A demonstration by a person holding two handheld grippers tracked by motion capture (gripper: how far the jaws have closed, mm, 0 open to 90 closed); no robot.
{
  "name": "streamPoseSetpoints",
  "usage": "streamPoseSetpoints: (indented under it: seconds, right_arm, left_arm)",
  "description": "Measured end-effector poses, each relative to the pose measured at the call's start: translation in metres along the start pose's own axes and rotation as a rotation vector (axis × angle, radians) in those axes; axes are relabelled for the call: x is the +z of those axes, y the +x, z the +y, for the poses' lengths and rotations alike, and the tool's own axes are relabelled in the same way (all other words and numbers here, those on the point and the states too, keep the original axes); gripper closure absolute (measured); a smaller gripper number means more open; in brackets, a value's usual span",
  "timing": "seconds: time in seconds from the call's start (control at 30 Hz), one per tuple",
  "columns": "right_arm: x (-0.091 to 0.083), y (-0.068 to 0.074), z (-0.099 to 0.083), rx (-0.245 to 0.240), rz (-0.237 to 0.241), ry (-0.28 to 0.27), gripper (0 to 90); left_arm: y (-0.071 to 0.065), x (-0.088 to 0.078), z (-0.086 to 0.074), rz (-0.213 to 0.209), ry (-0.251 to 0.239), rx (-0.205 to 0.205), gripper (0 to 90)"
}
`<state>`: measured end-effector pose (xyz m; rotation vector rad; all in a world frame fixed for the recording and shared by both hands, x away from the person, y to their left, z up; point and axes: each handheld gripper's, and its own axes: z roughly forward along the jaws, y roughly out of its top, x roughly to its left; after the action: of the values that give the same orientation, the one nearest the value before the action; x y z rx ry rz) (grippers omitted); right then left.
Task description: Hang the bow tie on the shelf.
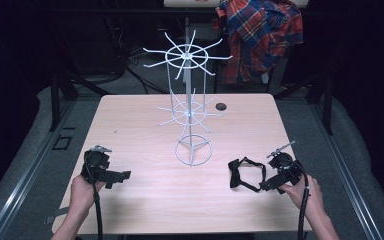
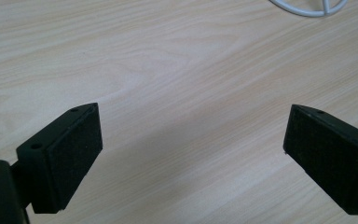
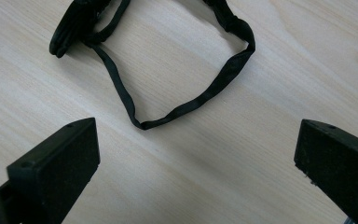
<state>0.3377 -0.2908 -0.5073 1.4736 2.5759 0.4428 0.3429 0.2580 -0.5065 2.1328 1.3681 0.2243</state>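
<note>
A black bow tie with a thin strap loop [image 1: 246, 174] lies flat on the wooden table [image 1: 145, 195], right of centre near the front. My right gripper [image 1: 269, 186] rests just to its right, jaws wide and open, nothing between them. In the right gripper view the strap loop [image 3: 186, 105] lies on the wood just ahead of the jaws, apart from both pads. A white wire display stand [image 1: 190, 107] with two tiers of radiating arms rises at the table's middle. My left gripper [image 1: 119, 178] sits at the front left, open over bare wood [image 2: 191, 126].
The stand's round wire base [image 1: 193, 151] sits between the two grippers, its rim [image 2: 307, 8] at the top of the left gripper view. A small dark hole [image 1: 221, 106] marks the table's far side. A plaid shirt [image 1: 260, 35] hangs behind the table.
</note>
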Motion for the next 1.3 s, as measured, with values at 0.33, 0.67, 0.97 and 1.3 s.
streamPoseSetpoints:
  seconds: [0.33, 0.67, 0.97, 1.3]
  right_arm:
    - [0.001, 0.003, 0.005, -0.027, -0.014, 0.005, 0.0]
    - [0.000, 0.011, 0.014, 0.000, 0.008, -0.049, 0.0]
    - [0.008, 0.022, 0.024, -0.013, 0.063, -0.046, 0.0]
    - [0.023, 0.038, 0.039, -0.042, 0.071, -0.027, 0.0]
  left_arm:
    - [-0.002, -0.001, -0.001, 0.003, 0.002, 0.015, 4.1]
    - [-0.002, -0.002, -0.001, 0.006, 0.004, 0.015, 4.1]
    - [-0.003, -0.002, -0.001, 0.004, 0.004, 0.014, 4.2]
    - [-0.003, -0.002, -0.002, -0.002, 0.001, 0.014, 2.1]
